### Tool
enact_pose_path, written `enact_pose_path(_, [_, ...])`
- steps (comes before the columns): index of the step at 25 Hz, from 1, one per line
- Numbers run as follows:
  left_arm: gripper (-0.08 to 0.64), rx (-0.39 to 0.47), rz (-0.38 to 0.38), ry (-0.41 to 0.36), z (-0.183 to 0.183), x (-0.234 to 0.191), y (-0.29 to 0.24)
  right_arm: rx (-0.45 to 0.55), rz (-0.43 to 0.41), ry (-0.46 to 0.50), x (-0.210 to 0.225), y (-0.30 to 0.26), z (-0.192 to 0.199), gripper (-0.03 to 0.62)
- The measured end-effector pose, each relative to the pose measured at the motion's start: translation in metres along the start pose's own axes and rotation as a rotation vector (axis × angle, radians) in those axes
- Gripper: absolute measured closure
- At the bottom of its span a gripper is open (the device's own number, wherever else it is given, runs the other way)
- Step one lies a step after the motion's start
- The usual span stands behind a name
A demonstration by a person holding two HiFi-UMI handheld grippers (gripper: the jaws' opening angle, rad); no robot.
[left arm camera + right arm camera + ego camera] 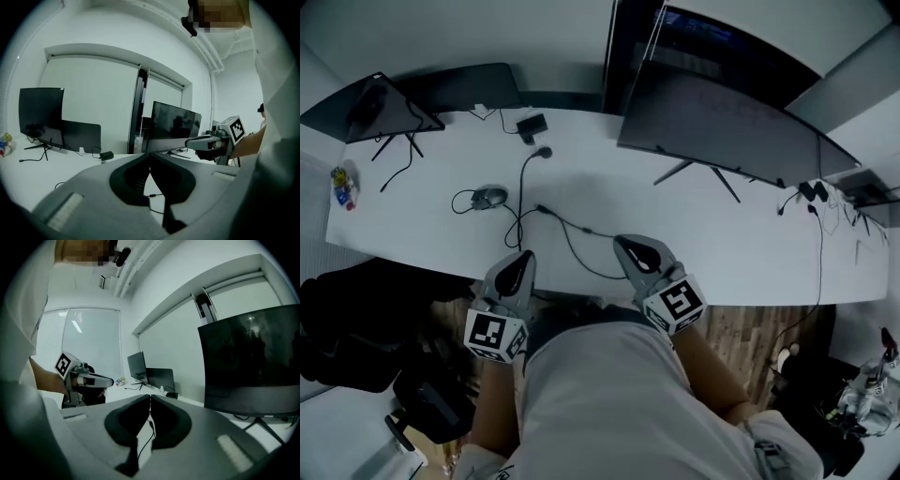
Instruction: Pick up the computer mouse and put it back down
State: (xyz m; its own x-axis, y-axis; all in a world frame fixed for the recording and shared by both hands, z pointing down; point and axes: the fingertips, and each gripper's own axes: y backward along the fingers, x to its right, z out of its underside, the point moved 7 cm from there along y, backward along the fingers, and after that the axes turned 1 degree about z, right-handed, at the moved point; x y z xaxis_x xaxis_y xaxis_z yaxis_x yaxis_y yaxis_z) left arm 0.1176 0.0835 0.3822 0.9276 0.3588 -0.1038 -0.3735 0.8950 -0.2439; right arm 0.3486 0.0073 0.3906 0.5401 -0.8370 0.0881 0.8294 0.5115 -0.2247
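The grey computer mouse point(490, 197) lies on the white desk point(694, 225), left of centre, with its dark cable looped round it. My left gripper point(523, 257) hangs over the desk's front edge, a little nearer than the mouse and to its right, jaws shut and empty. My right gripper point(626, 246) is further right at the same edge, also shut on nothing. In the left gripper view the closed jaws point(150, 155) meet at their tips, and the right gripper point(206, 142) shows beside them. In the right gripper view the left gripper point(91, 379) shows at left. Neither gripper view shows the mouse.
A large curved monitor point(722, 127) stands at the back right, a smaller monitor point(370, 108) and a dark panel point(464, 86) at the back left. A power adapter point(532, 125) and black cables point(572, 234) cross the desk. A small colourful object point(342, 186) sits at the left edge.
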Motion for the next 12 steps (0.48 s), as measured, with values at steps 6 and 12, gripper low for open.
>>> enact_pose_path(6, [0.555,-0.012,-0.063,0.020,0.002,-0.019,-0.004,-0.021,-0.080,0.010,0.009,-0.040,-0.003,0.588])
enact_pose_path(12, [0.555,-0.029,-0.112,0.059,0.012,-0.059,0.010,-0.059,-0.154,0.040,-0.001,-0.096,-0.008,0.588])
